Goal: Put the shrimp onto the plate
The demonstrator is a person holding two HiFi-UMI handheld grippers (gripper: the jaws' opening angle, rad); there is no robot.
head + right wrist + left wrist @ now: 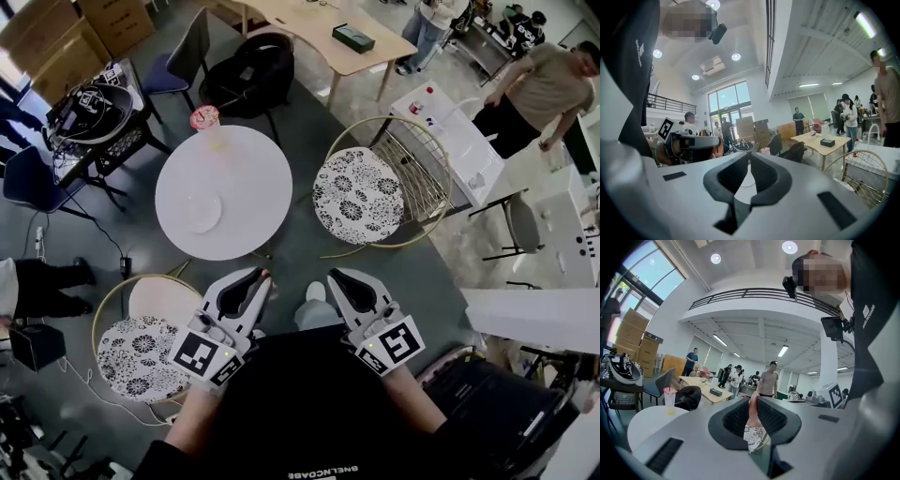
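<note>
A white plate (202,214) lies on the round white table (253,159) ahead of me, with nothing on it. My left gripper (263,276) is held low in front of my body, short of the table's near edge. Its jaws are shut on a small pinkish-orange shrimp (753,409), which pokes out at the jaw tips in the head view. In the left gripper view the left gripper (753,405) points across the room, level with the table (649,422). Beside it, my right gripper (330,277) is shut with nothing held; the right gripper (749,157) shows its jaws touching.
A clear cup with a pink lid (204,119) stands at the table's far edge. Two round chairs with patterned cushions flank the table, one on the right (358,195) and one near left (141,352). A black bag (248,75) rests on a chair beyond. People stand at the far right.
</note>
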